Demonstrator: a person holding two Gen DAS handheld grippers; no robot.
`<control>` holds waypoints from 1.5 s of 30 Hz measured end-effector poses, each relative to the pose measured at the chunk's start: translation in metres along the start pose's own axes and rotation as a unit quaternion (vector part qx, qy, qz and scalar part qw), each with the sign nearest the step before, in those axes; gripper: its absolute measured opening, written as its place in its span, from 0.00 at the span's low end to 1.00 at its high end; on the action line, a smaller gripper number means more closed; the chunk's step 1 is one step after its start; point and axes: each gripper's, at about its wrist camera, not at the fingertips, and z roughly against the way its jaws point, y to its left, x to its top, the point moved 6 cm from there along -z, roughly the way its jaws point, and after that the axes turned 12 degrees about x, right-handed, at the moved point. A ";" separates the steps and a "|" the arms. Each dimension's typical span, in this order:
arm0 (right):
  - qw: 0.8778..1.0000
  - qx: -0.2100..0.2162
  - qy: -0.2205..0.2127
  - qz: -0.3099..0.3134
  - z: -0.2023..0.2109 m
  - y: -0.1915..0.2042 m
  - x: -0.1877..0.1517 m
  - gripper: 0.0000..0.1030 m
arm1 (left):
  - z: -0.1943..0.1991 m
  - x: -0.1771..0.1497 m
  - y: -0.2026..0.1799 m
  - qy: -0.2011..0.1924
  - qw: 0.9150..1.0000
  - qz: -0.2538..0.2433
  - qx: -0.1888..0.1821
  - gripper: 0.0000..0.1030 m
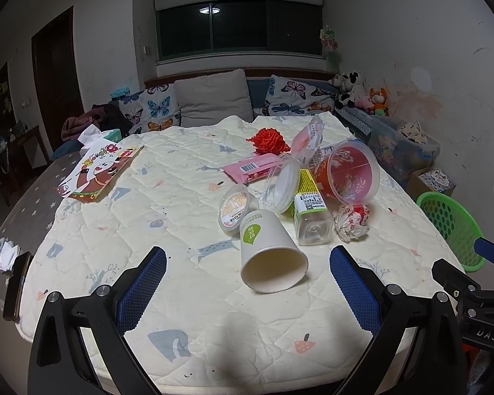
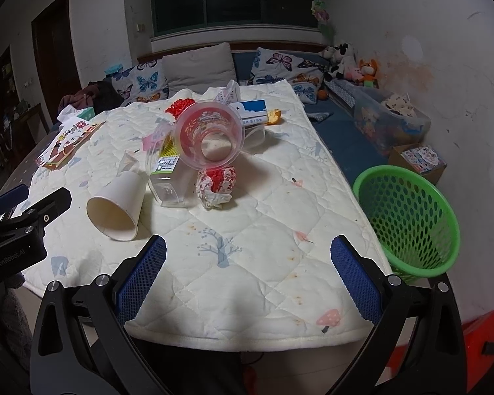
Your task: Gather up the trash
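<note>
Trash lies on a quilted white pad (image 1: 187,197). A white paper cup (image 1: 270,256) (image 2: 117,202) lies on its side, mouth toward me. Behind it are a small lidded tub (image 1: 235,209), a clear bottle with a yellow label (image 1: 311,214) (image 2: 168,177), a red plastic tub (image 1: 349,172) (image 2: 209,138), a crumpled red-white wrapper (image 1: 352,222) (image 2: 215,186) and a pink packet (image 1: 253,168). A green mesh basket (image 2: 408,220) (image 1: 451,227) stands at the pad's right edge. My left gripper (image 1: 247,283) is open just short of the cup. My right gripper (image 2: 248,276) is open and empty.
A cartoon-printed paper bag (image 1: 98,171) lies at the far left, a red mesh ball (image 1: 268,140) and a blue-white box (image 2: 252,112) at the back. Pillows (image 1: 210,102) and plush toys (image 1: 349,89) line the back. A storage box (image 2: 392,121) stands at the right.
</note>
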 end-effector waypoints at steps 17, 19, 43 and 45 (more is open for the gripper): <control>1.000 0.003 -0.001 0.001 0.001 0.000 0.001 0.96 | 0.004 0.000 0.001 -0.004 1.000 0.002 -0.003 0.93; 1.000 0.004 0.000 0.001 0.000 0.001 0.001 0.96 | 0.004 0.000 0.001 -0.005 1.000 0.002 -0.003 0.93; 1.000 0.010 0.007 0.005 -0.013 0.002 0.023 0.96 | -0.010 0.017 -0.009 0.010 1.000 -0.004 -0.011 0.93; 1.000 0.011 0.006 0.007 -0.013 0.003 0.028 0.96 | -0.011 0.020 -0.009 0.010 1.000 -0.006 -0.011 0.93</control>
